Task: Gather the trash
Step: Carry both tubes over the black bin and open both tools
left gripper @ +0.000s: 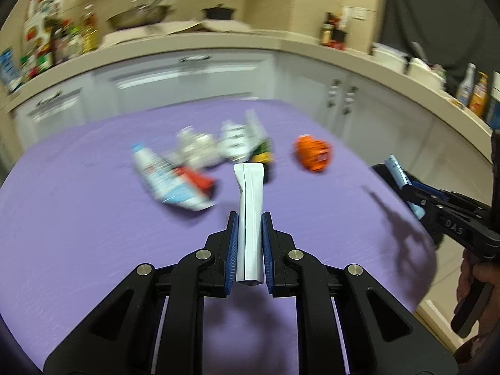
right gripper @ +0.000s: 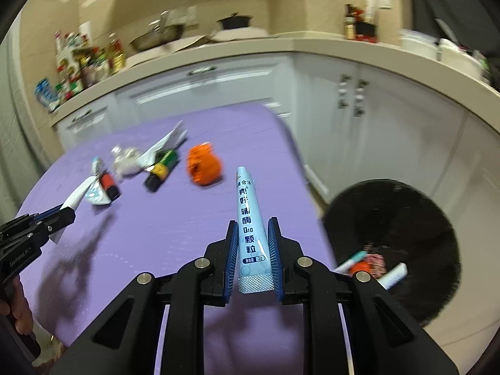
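Observation:
My left gripper (left gripper: 250, 215) is shut on a white stick sachet (left gripper: 249, 187) that points forward above the purple mat (left gripper: 93, 234). My right gripper (right gripper: 252, 222) is shut on a light blue printed sachet (right gripper: 245, 193), held over the mat's right edge. Each gripper also shows at the side of the other's view: the right gripper (left gripper: 409, 187) and the left gripper (right gripper: 62, 215). On the mat lie an orange crumpled wrapper (right gripper: 204, 164), a small green and yellow bottle (right gripper: 162, 165), a white crumpled wrapper (left gripper: 197, 150) and a blue and white packet (left gripper: 165, 181).
A black round bin (right gripper: 390, 212) stands on the floor right of the mat, holding several pieces of trash. Grey cabinets (left gripper: 187, 75) and a beige counter with bottles (left gripper: 62, 40), a wok and a pot run behind the mat. A hand (left gripper: 481, 278) grips the right tool.

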Demonstrator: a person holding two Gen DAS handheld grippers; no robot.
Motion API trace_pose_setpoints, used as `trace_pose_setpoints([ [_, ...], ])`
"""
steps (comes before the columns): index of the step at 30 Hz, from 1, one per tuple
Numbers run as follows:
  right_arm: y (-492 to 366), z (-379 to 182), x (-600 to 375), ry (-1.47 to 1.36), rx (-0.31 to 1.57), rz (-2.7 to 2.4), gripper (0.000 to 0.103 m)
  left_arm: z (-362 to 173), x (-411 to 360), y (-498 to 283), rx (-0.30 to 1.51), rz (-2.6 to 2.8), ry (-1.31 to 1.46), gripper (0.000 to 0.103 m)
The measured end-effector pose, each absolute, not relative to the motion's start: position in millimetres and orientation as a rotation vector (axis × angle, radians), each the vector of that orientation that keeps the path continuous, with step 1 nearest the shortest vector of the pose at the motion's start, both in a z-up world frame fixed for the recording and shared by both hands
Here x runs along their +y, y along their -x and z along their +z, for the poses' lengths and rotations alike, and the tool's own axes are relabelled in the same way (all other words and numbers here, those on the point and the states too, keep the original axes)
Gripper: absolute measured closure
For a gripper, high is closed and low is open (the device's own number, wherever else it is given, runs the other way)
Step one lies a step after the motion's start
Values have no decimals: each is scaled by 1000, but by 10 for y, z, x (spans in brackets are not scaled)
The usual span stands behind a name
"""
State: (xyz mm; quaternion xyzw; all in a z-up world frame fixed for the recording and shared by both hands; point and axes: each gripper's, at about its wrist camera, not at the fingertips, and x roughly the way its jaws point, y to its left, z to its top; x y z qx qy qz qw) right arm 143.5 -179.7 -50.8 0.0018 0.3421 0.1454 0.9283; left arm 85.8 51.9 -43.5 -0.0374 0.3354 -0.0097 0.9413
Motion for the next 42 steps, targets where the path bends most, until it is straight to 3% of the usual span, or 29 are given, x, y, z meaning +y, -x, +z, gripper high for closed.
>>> trace_pose_setpoints([
  [20,-1324,-343,-3118,-114,590,-19,83,-276,-1318,-1478,583,-332,-70,89],
  [32,-1540,-553,-3489,-164,608,-57,83,-482,-1920,-1821,627,-388,-138,88],
  [34,-1614,-600,-3524,-174,613,-54,81,-530,-1993,-1898,639,-392,-143,85],
  [37,-1707,-689,-3585,-189,624,-74,66,-624,-2058,-2056,666,-370,-141,66],
  [38,-1727,-716,-3598,-195,629,-78,66,-640,-2062,-2085,675,-368,-135,57],
  [42,-1719,-745,-3608,-197,636,-87,66,-662,-2012,-2112,681,-352,-121,53],
])
